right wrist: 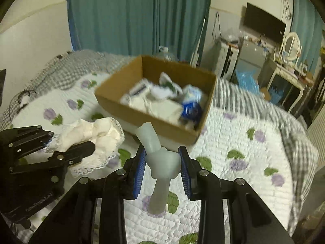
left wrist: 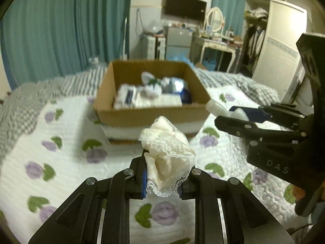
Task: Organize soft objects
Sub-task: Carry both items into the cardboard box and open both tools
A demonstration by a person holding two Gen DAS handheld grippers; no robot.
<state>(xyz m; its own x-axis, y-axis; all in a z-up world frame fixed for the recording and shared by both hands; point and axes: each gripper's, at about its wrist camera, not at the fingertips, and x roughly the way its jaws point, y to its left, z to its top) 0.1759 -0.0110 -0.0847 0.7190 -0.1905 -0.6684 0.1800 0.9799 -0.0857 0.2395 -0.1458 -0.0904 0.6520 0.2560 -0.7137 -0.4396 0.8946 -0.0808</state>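
A crumpled white cloth with a lace edge [left wrist: 168, 156] is pinched in my left gripper [left wrist: 162, 181], which is shut on it and held above the bed. The same cloth [right wrist: 95, 136] and left gripper [right wrist: 67, 150] show at the left of the right wrist view. My right gripper [right wrist: 162, 162] is shut on a pale knotted piece of soft material [right wrist: 162, 160], its ends sticking out above and below. That right gripper [left wrist: 233, 113] appears at the right of the left wrist view. Ahead of both stands an open cardboard box [left wrist: 130, 113] [right wrist: 113, 99] holding several white and blue soft items.
The box sits on a white quilt with purple flowers [left wrist: 61, 142] [right wrist: 243, 162] over a grey checked bedspread [left wrist: 24, 101]. Teal curtains [left wrist: 61, 26] hang behind. A dressing table [left wrist: 215, 44], small fridge [left wrist: 178, 40] and wardrobe [left wrist: 278, 40] stand beyond the bed.
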